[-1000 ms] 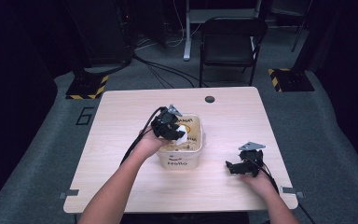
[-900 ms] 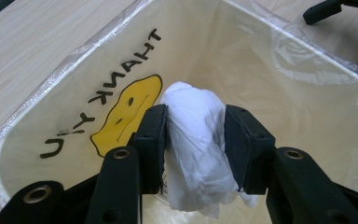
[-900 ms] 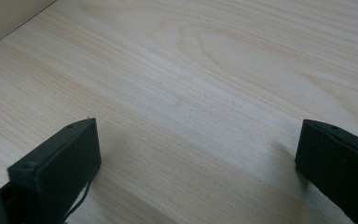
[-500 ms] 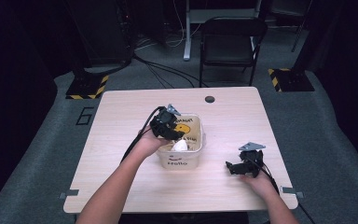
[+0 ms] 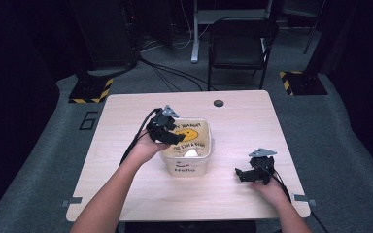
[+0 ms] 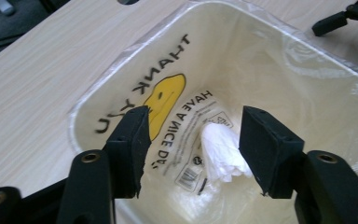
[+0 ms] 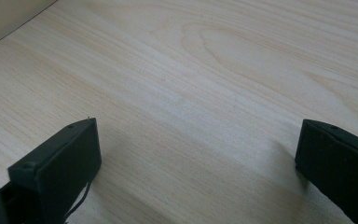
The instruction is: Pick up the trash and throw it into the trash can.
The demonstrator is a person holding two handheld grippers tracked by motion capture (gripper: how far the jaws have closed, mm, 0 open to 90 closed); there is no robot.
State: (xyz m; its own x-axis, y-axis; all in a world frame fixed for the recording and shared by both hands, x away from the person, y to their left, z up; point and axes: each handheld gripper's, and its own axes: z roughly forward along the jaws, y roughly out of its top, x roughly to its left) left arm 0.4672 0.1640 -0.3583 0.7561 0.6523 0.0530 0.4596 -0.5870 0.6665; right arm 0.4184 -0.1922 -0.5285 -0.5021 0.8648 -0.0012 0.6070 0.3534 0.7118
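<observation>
left hand-held gripper [image 6: 193, 140] jaws just opened, apart, white wad [image 6: 221, 151] dropped in lined bin [image 5: 209, 145]; lift clear toward 9 o'clock. right hand-held gripper [image 7: 196, 154] wide, empty, on desk [image 5: 126, 121].

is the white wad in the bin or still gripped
In the bin: the white wad lies on its lined bottom, below the left gripper, whose jaws have just been opening.
</observation>
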